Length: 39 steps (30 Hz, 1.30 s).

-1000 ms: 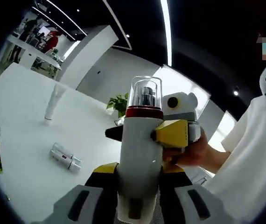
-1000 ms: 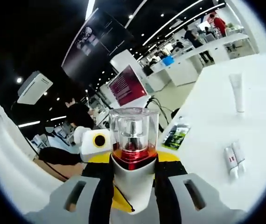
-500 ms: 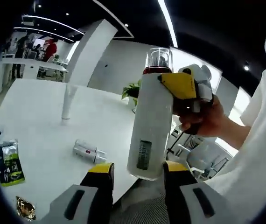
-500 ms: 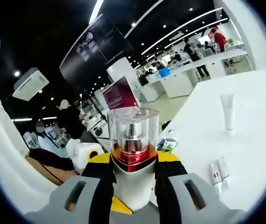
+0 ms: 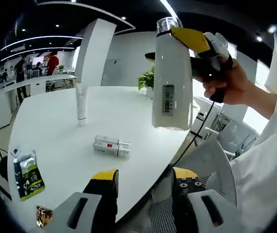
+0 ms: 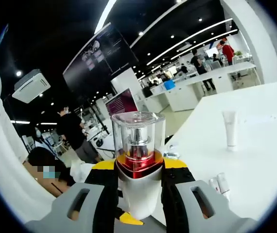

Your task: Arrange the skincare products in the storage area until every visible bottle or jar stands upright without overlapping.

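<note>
One white bottle (image 5: pixel 171 73) hangs upright above the table (image 5: pixel 56 131) edge, pinched by the right gripper (image 5: pixel 197 46). Left gripper (image 5: pixel 143 182) below looks open and empty. Small tubes (image 5: pixel 110 145) lie flat, probably two.

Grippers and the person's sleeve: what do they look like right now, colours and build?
Each gripper has two grey moulded jaws with slotted recesses, black inner faces and yellow tips, as on the left gripper and the right gripper. In the left gripper view, the right gripper's body is white with a black grip, and a black cable hangs below it. The person wears a white sleeve.
</note>
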Available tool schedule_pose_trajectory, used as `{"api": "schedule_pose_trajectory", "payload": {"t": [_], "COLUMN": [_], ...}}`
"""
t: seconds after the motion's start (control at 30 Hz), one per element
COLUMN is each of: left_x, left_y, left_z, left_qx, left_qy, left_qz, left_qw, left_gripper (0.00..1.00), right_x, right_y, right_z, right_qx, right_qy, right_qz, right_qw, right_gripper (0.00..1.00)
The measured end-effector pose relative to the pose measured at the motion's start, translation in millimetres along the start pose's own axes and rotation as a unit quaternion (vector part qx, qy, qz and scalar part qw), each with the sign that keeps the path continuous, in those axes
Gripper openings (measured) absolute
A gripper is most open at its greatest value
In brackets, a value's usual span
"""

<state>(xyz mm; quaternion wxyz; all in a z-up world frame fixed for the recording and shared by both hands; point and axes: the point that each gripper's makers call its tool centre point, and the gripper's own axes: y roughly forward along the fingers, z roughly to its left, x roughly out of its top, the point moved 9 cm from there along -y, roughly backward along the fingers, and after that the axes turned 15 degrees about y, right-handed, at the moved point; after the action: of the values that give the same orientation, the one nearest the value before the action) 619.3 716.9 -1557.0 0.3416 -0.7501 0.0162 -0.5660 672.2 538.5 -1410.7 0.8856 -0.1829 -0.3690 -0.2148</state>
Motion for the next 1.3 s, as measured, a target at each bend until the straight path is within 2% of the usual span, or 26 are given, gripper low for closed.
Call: {"api": "schedule_pose_trajectory", "payload": {"t": [0.03, 0.07, 0.13, 0.2, 0.23, 0.27, 0.3, 0.37, 0.43, 0.53, 0.57, 0.6, 0.7, 0.83, 0.97, 1.13, 1.3], "left_x": [-3.5, -8.6, -12.3, -12.3, -15.8, -19.9, -21.1, -27.9, -33.3, -33.4, -34.0, -34.4, -34.3, -37.8, -38.1, -45.3, -46.2], "left_y": [1, 3, 5, 8, 10, 11, 12, 14, 18, 25, 23, 21, 18, 19, 18, 16, 15], "left_z": [-0.2, 1.3, 2.3, 5.6, 6.9, 8.8, 9.6, 12.6, 14.0, 18.8, 23.2, 24.1, 26.6, 25.9, 27.6, 29.9, 31.4], "left_qx": [-0.007, 0.002, 0.007, 0.031, 0.037, 0.044, 0.049, 0.065, 0.08, 0.115, 0.14, 0.144, 0.155, 0.166, 0.173, 0.181, 0.188], "left_qy": [-0.005, -0.008, -0.004, 0.014, 0.02, 0.02, 0.024, 0.059, 0.07, 0.06, 0.064, 0.065, 0.061, 0.075, 0.083, 0.08, 0.088], "left_qz": [0.004, 0.01, 0.039, 0.041, 0.055, 0.078, 0.083, 0.108, 0.133, 0.131, 0.135, 0.139, 0.135, 0.152, 0.156, 0.187, 0.197], "left_qw": [1.0, 0.9999, 0.9992, 0.9986, 0.9976, 0.9958, 0.995, 0.9902, 0.9853, 0.9828, 0.979, 0.9775, 0.9768, 0.9714, 0.9689, 0.9622, 0.9582], "left_gripper": [0.29, 0.28, 0.31, 0.38, 0.39, 0.41, 0.43, 0.44, 0.44, 0.43, 0.43, 0.43, 0.41, 0.4, 0.38, 0.34, 0.33], "right_x": [1.0, 2.0, 3.8, 5.2, 6.7, 7.6, 9.4, 12.7, 15.5, 16.7, 16.7, 16.6, 18.3, 24.2, 30.7, 41.0, 49.6], "right_y": [-2, -4, -9, -14, -17, -20, -24, -31, -39, -47, -49, -50, -54, -55, -45, -30, -15], "right_z": [-2, -5, -8, -11, -14, -15, -18, -22, -28, -37, -45, -50, -67, -85, -97, -105, -111], "right_qx": [-0.001, -0.002, 0.0, 0.0, -0.002, -0.004, -0.006, -0.009, -0.013, -0.015, -0.017, -0.02, -0.041, -0.036, -0.038, -0.036, -0.029], "right_qy": [0.003, 0.007, 0.013, 0.016, 0.02, 0.021, 0.024, 0.029, 0.03, 0.022, 0.018, 0.017, 0.027, 0.03, 0.027, 0.024, 0.023], "right_qz": [-0.003, -0.01, -0.015, -0.02, -0.024, -0.027, -0.032, -0.04, -0.047, -0.052, -0.054, -0.055, -0.062, -0.071, -0.065, -0.056, -0.044], "right_qw": [1.0, 0.9999, 0.9998, 0.9997, 0.9995, 0.9994, 0.9992, 0.9987, 0.9984, 0.9983, 0.9982, 0.9981, 0.9969, 0.9964, 0.9968, 0.9975, 0.9983], "right_gripper": [0.3, 0.3, 0.3, 0.3, 0.3, 0.3, 0.3, 0.3, 0.3, 0.3, 0.3, 0.3, 0.3, 0.3, 0.3, 0.3, 0.3]}}
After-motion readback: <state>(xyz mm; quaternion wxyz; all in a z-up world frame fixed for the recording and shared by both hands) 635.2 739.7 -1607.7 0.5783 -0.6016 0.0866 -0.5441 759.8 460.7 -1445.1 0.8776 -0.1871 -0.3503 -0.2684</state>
